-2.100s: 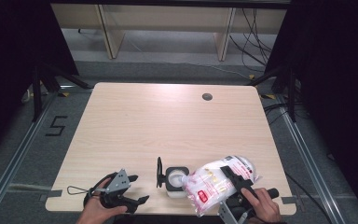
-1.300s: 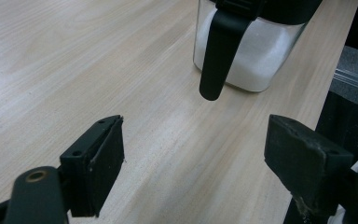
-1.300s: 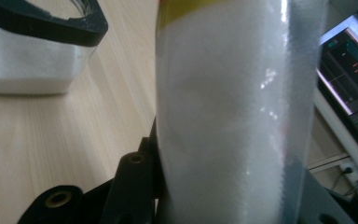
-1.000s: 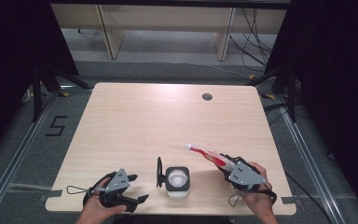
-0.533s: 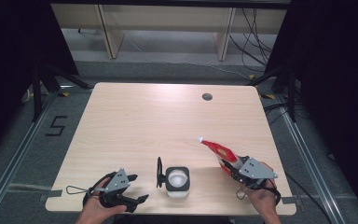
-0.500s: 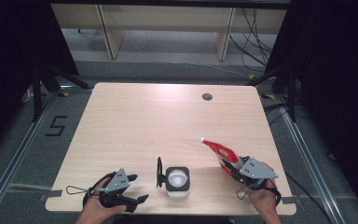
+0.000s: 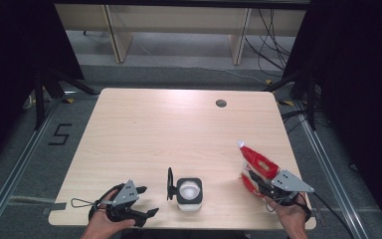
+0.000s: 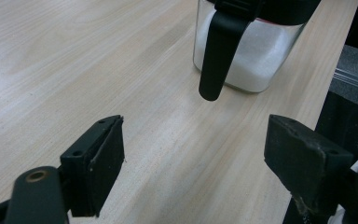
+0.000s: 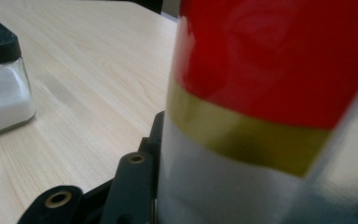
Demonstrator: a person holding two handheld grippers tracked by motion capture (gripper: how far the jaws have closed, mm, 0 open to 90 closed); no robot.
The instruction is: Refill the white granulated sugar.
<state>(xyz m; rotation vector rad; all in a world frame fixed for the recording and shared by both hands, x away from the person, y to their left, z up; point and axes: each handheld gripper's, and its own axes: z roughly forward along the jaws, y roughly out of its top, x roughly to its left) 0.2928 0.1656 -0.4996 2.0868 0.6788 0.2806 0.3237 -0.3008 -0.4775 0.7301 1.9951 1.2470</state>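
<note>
A square glass jar (image 7: 189, 191) of white powder stands near the table's front edge, its black lid (image 7: 170, 183) swung open to its left. My right gripper (image 7: 255, 178) is shut on a red, gold and white bag (image 7: 253, 158), held to the right of the jar with its red end pointing up and away. The bag (image 9: 270, 93) shows close up in the right gripper view, with the jar (image 9: 2, 88) at the left. My left gripper (image 7: 148, 200) rests open left of the jar. Its pads (image 8: 100, 161) hold nothing, and the jar (image 8: 256, 63) and hanging lid (image 8: 219, 56) lie ahead.
The light wooden table (image 7: 179, 129) has a round cable hole (image 7: 221, 103) at the back right. Dark floor and rails surround it, with shelving legs behind. The right hand is close to the table's front right corner.
The bag was tipped over the jar two seconds ago. My right gripper has since carried it away to the right and slightly down. The left gripper and jar have stayed put.
</note>
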